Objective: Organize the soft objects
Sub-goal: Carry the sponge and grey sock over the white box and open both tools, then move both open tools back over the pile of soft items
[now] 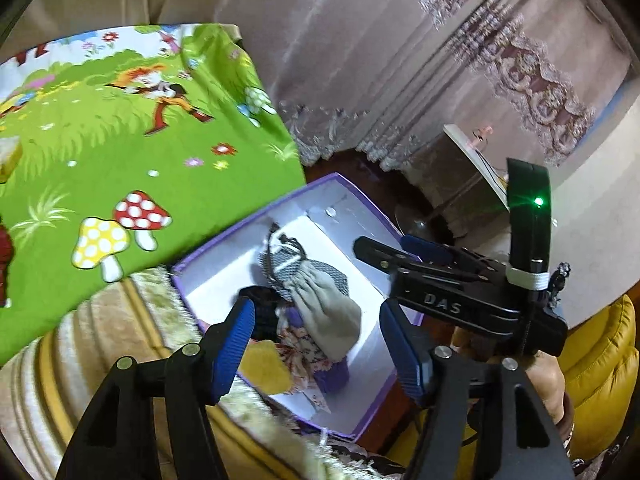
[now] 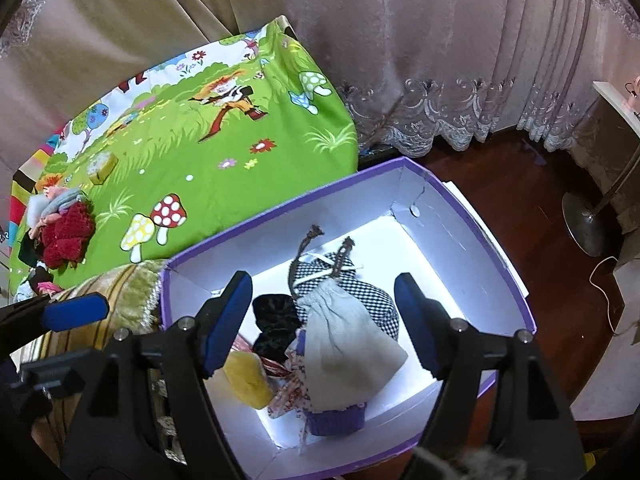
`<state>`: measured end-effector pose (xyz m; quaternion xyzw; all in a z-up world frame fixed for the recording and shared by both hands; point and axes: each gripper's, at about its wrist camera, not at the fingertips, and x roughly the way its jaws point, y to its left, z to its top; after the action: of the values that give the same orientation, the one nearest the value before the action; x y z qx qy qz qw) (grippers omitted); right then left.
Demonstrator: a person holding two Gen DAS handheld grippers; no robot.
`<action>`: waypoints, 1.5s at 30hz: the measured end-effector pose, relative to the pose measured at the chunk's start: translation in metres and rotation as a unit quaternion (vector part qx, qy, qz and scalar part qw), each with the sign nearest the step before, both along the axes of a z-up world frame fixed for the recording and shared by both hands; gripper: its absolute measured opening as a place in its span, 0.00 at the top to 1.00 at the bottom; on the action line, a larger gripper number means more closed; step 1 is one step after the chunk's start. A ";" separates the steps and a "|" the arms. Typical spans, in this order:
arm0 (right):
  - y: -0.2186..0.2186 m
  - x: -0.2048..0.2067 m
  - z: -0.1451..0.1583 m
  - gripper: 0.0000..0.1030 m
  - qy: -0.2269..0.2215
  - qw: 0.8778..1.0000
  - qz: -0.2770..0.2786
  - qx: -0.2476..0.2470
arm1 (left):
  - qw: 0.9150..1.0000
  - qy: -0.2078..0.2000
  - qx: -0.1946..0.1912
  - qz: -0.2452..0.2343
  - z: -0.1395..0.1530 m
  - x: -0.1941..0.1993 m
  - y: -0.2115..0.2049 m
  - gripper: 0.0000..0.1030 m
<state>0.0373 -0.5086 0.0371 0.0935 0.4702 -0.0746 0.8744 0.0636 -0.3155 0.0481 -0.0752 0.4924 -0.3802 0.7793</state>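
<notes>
Here, a green cartoon cloth (image 2: 224, 148) covers the surface beside long curtains (image 2: 440, 60) and a dark wooden floor (image 2: 520, 200). A purple box (image 2: 500, 264) with white inside holds soft things: a grey pouch (image 2: 352, 340) lying over a checkered bag (image 2: 372, 296), a black piece (image 2: 276, 320) and a yellow one (image 2: 246, 376). The left gripper (image 1: 316, 344) and the right gripper (image 2: 324, 320) both hang above the box, fingers spread, holding nothing.

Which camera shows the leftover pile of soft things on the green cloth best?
Right wrist: the pile, red knit on top, lies in full view at the green cloth's left end. The left wrist view shows the cloth but not the pile.
</notes>
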 end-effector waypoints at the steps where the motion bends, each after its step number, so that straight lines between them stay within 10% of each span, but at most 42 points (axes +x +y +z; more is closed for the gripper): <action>1: 0.003 0.001 0.002 0.26 -0.002 1.000 0.002 0.001 | 1.000 0.000 0.000 0.007 0.000 0.002 0.005 0.36; 25: 0.140 0.047 0.028 0.22 -0.022 0.987 0.160 0.004 | 0.976 0.006 0.002 0.217 -0.006 0.035 0.206 0.36; 45: 0.253 0.090 0.021 0.14 -0.010 0.959 0.282 -0.005 | 0.944 -0.019 0.102 0.314 -0.003 0.084 0.330 0.36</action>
<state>0.1278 -0.2556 0.0579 -0.0466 0.4682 0.1733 0.8652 0.1481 0.0145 0.0447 -0.1390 0.4647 -0.0655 0.8720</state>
